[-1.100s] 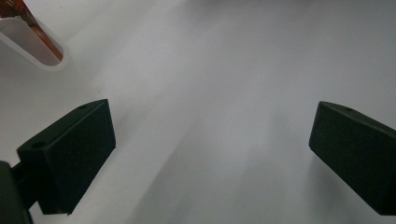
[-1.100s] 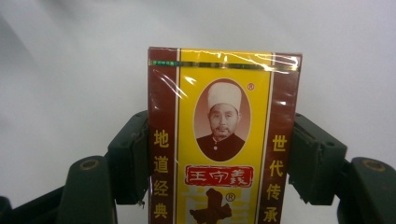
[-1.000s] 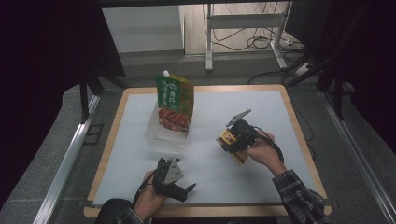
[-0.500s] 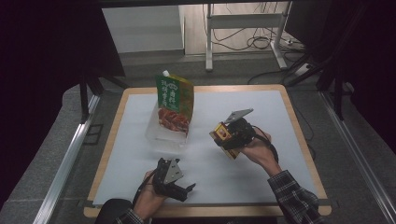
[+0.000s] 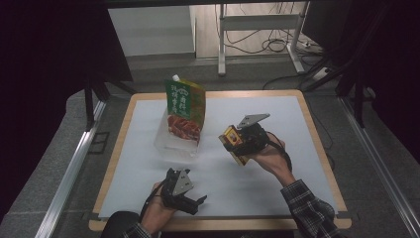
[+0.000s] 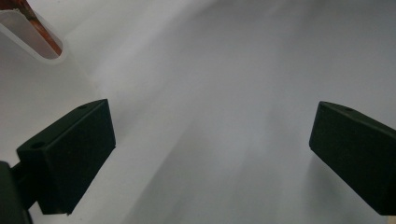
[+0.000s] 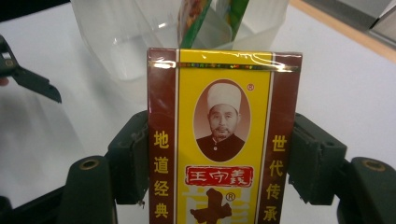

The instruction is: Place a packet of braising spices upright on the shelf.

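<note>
My right gripper point(image 5: 236, 142) is shut on a yellow and maroon box point(image 7: 223, 135) with a portrait and Chinese print; its jaws press both long sides. In the high view the box point(image 5: 234, 140) hangs above the white mat, a little right of a clear plastic container point(image 5: 174, 142). A green and red spouted pouch point(image 5: 184, 108) stands upright in that container. The right gripper view shows the container point(image 7: 121, 42) just beyond the box's top edge. My left gripper point(image 5: 197, 203) rests near the table's front edge, open with nothing between its jaws, and looks across bare mat point(image 6: 224, 93).
A white mat point(image 5: 277, 178) covers the wooden table point(image 5: 124, 119). Metal rails point(image 5: 69, 168) run along both sides of the table. A desk frame and cables point(image 5: 267, 39) stand on the floor beyond the far edge.
My right gripper has carried the box a little leftward, toward the container. The left gripper has stayed put.
</note>
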The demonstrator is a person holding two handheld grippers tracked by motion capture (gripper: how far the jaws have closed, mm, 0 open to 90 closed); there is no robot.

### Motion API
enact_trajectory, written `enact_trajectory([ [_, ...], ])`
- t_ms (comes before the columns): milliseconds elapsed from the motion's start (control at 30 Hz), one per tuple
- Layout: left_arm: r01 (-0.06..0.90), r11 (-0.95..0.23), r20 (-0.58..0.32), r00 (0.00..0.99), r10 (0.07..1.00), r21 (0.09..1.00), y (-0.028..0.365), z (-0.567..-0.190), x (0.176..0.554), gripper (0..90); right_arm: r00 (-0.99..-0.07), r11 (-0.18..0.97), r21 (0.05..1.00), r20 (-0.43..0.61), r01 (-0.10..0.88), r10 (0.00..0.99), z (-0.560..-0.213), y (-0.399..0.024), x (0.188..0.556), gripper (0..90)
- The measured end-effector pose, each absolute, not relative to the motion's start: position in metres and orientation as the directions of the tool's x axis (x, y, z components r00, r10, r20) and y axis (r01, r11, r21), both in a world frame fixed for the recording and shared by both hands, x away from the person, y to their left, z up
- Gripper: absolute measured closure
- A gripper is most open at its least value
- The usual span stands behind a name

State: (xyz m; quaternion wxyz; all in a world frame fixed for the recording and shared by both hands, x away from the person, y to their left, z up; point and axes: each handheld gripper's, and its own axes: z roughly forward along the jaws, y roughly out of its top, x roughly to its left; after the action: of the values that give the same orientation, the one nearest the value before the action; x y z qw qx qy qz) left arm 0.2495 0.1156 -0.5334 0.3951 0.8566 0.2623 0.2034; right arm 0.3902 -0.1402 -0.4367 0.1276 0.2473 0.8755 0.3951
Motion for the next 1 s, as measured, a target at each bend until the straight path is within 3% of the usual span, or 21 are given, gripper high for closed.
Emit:
enact_trajectory([
  [500,0.334,-0.486,0.087,0.749,0.657,0.808,0.137,-0.530,0.238,0.0,-0.853,0.519,0.805,-0.031,0.287,0.520,-0.424,-0.123,0.392,31.8],
  [1000,0.338,-0.485,0.086,0.744,0.662,0.807,0.141,-0.530,0.229,0.0,-0.868,0.439,0.865,-0.007,0.244,0.496,-0.419,-0.098,0.399,31.9],
])
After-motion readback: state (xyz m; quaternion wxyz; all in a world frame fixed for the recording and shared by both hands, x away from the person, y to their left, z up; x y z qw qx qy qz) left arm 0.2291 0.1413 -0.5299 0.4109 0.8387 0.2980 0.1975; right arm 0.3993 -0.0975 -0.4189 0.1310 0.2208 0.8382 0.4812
